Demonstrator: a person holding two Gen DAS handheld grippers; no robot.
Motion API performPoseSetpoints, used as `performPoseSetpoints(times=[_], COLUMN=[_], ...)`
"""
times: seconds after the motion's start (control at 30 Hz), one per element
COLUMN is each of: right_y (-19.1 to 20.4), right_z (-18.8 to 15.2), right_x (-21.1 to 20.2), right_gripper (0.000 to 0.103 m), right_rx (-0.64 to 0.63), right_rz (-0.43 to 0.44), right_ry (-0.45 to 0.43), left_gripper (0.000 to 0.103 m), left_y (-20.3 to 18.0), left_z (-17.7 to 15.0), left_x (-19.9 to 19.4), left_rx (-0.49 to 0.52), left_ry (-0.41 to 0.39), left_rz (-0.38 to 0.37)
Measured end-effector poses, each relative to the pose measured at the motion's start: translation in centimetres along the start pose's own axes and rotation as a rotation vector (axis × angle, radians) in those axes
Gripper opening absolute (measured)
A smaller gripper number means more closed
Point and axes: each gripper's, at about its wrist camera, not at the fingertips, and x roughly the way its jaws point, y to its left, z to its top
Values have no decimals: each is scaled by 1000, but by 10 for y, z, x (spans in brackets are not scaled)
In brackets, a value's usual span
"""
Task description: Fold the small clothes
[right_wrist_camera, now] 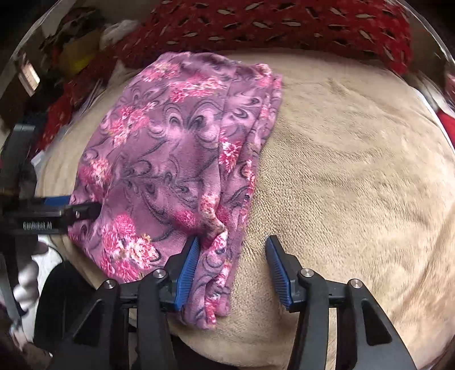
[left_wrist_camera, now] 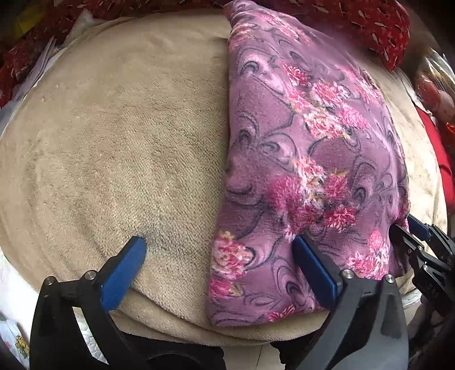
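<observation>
A folded purple fleece garment with pink flower print (left_wrist_camera: 307,159) lay on a beige plush blanket (left_wrist_camera: 119,142) that covered the work surface. In the left wrist view it filled the right half of the frame, its long straight edge running from the top centre down to the lower middle. In the right wrist view the same garment (right_wrist_camera: 170,159) sat left of centre, with layered edges stacked along its right side and a rumpled corner at the lower centre.

The left gripper (left_wrist_camera: 219,250) stood spread as wide as it goes, nothing pinched; its left blue pad was over bare blanket and its right blue pad was over the garment's lower part. Whether the pads touched the cloth could not be told.

The right gripper (right_wrist_camera: 231,247) was partly open and gripped nothing. Its left ribbed blue pad lay just against the garment's rumpled corner, and a strip of the garment's edge ran between the jaws, while its right pad stood clear over the blanket.

A red patterned cloth (right_wrist_camera: 284,25) lay bunched along the top of both frames.
</observation>
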Motion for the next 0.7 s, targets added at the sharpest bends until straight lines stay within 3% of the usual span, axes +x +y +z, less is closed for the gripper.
performPoseSetpoints(times=[0.2, 0.3, 0.53, 0.7], right_y=[1, 6, 15, 6], right_z=[-2, -4, -9, -12], right_x=[3, 3, 5, 4], right_gripper=[59, 65, 102, 102], right_rx=[61, 51, 124, 152], right_rz=[5, -43, -206, -171], right_ry=[-4, -16, -6, 11], left_gripper=[103, 103, 103, 103], left_y=[12, 18, 25, 27], left_z=[-11, -22, -28, -32], left_x=[-2, -5, -2, -5], left_rx=[-14, -20, -18, -19], left_ry=[-8, -15, -30, -41], left_rz=[-30, -39, -57, -55])
